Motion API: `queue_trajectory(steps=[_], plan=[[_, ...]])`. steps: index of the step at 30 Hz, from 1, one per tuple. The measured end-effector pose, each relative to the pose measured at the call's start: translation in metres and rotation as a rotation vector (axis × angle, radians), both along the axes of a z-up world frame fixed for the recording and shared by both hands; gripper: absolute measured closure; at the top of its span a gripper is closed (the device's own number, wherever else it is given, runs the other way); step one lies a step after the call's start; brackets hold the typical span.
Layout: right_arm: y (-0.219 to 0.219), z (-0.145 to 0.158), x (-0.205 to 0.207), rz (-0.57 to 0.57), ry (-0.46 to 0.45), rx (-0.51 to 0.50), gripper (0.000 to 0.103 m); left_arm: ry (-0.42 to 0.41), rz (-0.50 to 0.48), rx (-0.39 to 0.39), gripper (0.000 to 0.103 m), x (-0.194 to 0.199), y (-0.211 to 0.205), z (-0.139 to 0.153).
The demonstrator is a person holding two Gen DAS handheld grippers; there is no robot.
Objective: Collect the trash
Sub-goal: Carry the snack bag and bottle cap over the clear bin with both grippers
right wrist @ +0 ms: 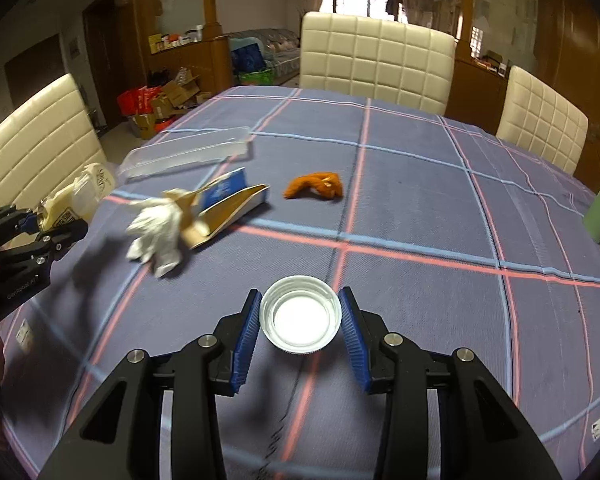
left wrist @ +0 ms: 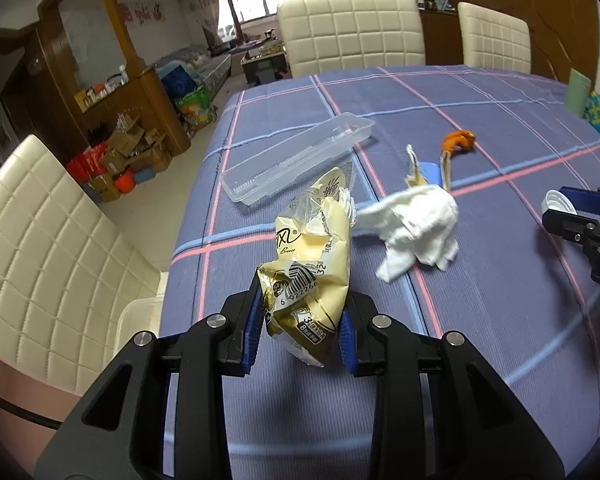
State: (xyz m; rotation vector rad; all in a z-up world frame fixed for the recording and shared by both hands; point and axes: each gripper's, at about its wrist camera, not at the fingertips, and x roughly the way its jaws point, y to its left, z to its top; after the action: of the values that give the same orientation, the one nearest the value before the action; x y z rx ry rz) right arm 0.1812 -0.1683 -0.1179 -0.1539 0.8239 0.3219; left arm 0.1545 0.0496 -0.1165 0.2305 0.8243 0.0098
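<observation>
Left gripper (left wrist: pixel 300 320): my jaws are clamped on a crumpled cream-and-gold snack wrapper (left wrist: pixel 312 256); blue pads press both its sides, and it stands up toward 12 o'clock, lifted off the cloth.
Clear plastic tray (left wrist: pixel 296 156): lies on the blue plaid tablecloth (left wrist: pixel 480 320) at 12 o'clock from my left gripper, beyond the wrapper.
White tissue wad (left wrist: pixel 416 224): crumpled on the cloth at 2 o'clock from my left gripper, touching the torn blue-and-tan carton (right wrist: pixel 232 208) behind it.
Orange peel (right wrist: pixel 316 188): on the cloth at 12 o'clock from my right gripper, apart from the carton.
Right gripper (right wrist: pixel 300 320): my jaws are closed on a white bottle cap (right wrist: pixel 300 316), open side facing the camera, pads against its rim.
Chairs: cream quilted chair (right wrist: pixel 376 60) at the far table edge.
</observation>
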Motion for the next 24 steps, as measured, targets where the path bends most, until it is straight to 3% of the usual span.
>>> queue_trajectory(steps=[10, 24], plan=[[0.017, 0.012, -0.045, 0.083, -0.049, -0.029, 0.064, -0.014, -0.011, 0.015, 0.070, -0.039, -0.003, 0.008], [0.047, 0.023, -0.076, 0.200, -0.093, -0.079, 0.064, -0.052, 0.007, 0.022, 0.070, -0.079, 0.009, 0.017]])
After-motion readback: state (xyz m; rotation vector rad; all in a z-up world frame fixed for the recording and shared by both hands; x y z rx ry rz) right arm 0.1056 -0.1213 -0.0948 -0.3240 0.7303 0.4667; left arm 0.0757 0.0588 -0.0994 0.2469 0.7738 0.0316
